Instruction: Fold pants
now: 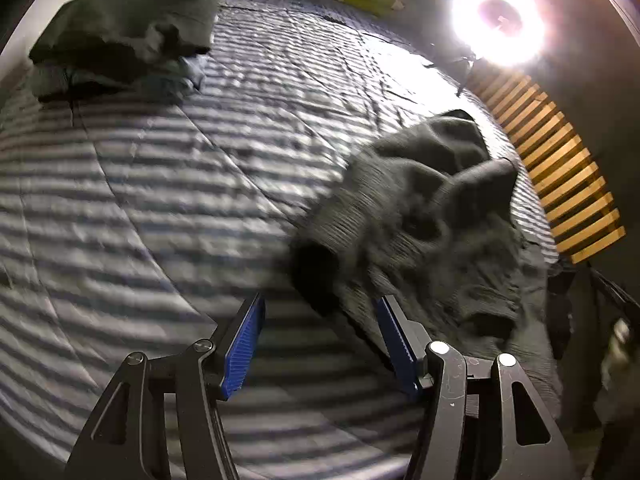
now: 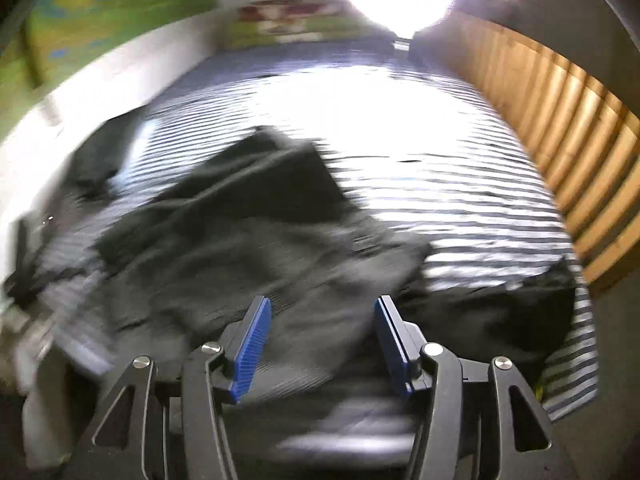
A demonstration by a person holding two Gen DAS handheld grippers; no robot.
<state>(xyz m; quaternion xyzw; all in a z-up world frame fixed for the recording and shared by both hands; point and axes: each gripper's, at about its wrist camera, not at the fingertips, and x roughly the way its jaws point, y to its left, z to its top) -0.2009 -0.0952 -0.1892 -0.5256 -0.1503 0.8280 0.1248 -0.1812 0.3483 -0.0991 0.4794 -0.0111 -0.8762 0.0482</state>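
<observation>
Dark grey pants lie crumpled on the striped bed cover, right of centre in the left wrist view. My left gripper hangs open above the cover at the heap's near left edge, nothing between its blue pads. In the right wrist view the same pants spread blurred across the middle and left. My right gripper is open just above the cloth, which fills the space under the jaws; the pads do not press on it.
A stack of folded dark garments sits at the far left of the bed. A bright ring lamp glares at the far end. Wooden slats line the bed's right side. Another dark cloth lies near the right edge.
</observation>
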